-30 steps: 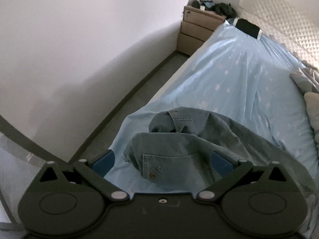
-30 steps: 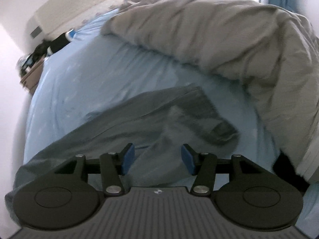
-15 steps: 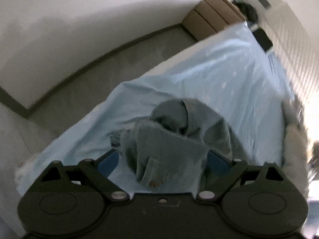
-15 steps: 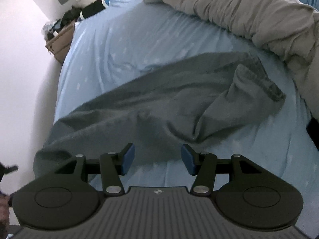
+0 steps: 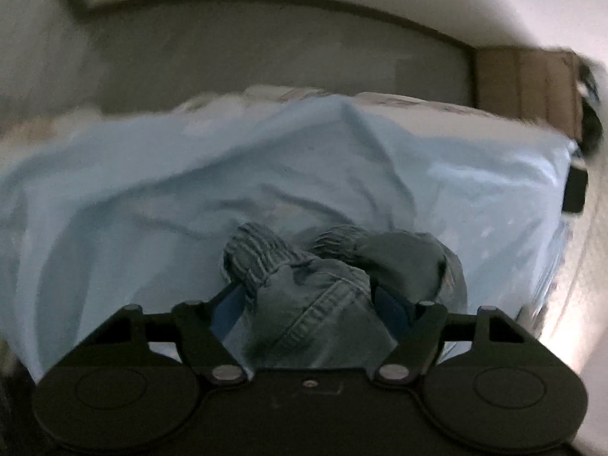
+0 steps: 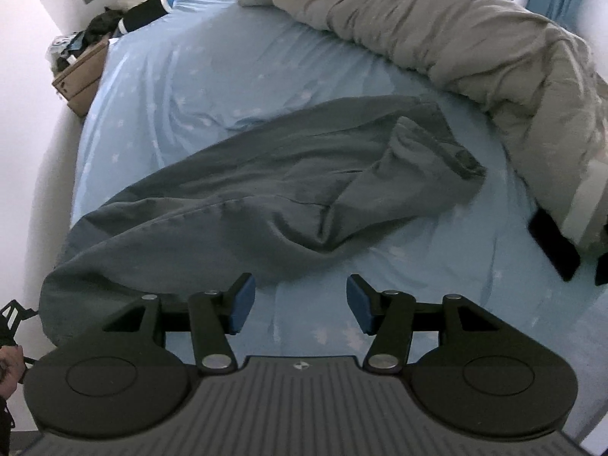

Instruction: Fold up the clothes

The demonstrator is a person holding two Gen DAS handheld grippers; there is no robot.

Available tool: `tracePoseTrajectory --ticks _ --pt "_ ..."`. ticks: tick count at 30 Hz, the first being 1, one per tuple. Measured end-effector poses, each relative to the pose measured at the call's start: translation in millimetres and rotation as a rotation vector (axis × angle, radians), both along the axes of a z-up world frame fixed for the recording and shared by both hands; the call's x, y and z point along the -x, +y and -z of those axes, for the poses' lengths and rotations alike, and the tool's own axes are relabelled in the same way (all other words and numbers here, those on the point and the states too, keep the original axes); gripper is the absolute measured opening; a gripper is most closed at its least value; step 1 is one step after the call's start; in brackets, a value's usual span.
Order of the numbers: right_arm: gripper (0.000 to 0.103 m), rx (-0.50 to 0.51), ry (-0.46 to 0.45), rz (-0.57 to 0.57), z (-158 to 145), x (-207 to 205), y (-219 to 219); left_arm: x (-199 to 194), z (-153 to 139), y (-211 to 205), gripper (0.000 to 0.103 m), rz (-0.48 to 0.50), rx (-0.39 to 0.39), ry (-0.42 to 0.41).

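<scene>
Faded blue-grey denim trousers (image 6: pixel 266 186) are lying crumpled, stretching diagonally across the bed; ribbed waistband end (image 5: pixel 311 296) is bunching up.

jeans (image 6: pixel 266 186) grey-blue denim | sheet (image 6: pixel 212 76) pale blue, stars | duvet (image 6: pixel 475 38) taupe

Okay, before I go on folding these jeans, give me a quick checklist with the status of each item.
1. Left gripper has hold of the jeans: ok, bunched denim with the elastic cuff sits between its fingers.
2. Right gripper free to grab: ok, jaws open, nothing between them, only the blue sheet below.
3. Jeans lying flat: not ok, one leg is folded over itself and wrinkled.
4. Folding space: ok, the grey duvet is pushed to the far side, apart from the jeans.
5. Black phone out of the way: cannot tell, it lies close by the duvet's edge.
</scene>
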State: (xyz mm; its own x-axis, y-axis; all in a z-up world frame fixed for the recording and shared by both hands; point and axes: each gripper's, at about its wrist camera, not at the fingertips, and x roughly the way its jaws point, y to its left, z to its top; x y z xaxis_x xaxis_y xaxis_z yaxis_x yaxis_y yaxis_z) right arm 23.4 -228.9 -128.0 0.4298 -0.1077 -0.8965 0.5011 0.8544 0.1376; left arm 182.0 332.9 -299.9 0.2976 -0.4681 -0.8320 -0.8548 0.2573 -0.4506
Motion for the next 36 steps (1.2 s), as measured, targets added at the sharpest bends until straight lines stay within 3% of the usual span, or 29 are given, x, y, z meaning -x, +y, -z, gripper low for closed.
tracePoseTrajectory --ticks 4,7,11,13,16,20,23,25,32,36 --pt "0.057 0.016 0.012 -0.009 -2.2 1.3 5.7 8.8 6.1 2.7 0.078 -0.099 0.086 0.02" --pt "0.057 0.014 0.029 -0.024 1.4 -2.6 10.9 -2.1 16.4 -7.6 0.078 -0.071 0.119 0.047" --pt "0.057 0.015 0.032 -0.061 2.5 -14.5 20.4 -4.0 12.2 -9.2 0.043 -0.096 0.135 0.032" --pt "0.058 0.016 0.022 -0.084 0.3 -19.8 25.7 -4.8 1.7 -8.6 0.027 -0.061 0.126 -0.01" --pt "0.058 0.012 0.025 -0.103 1.8 -25.3 29.9 -4.3 -16.9 -9.4 0.018 0.02 0.108 -0.097" --pt "0.058 -0.003 0.035 -0.119 6.5 -32.4 33.5 15.9 -41.5 -6.7 0.016 0.13 0.054 -0.227" --pt "0.058 -0.008 0.044 -0.14 7.8 -37.6 36.2 43.5 -41.3 -1.4 0.014 0.173 0.028 -0.262" --pt "0.058 -0.012 0.046 -0.143 9.0 -39.1 35.5 67.6 -28.1 4.9 0.014 0.171 0.028 -0.248" --pt "0.058 -0.042 0.078 -0.117 20.0 -35.4 25.8 127.6 47.1 19.0 0.015 0.081 0.076 -0.087" --pt "0.058 -0.06 0.092 -0.08 25.7 -29.1 15.7 134.4 57.6 18.9 0.016 0.053 0.1 -0.084"
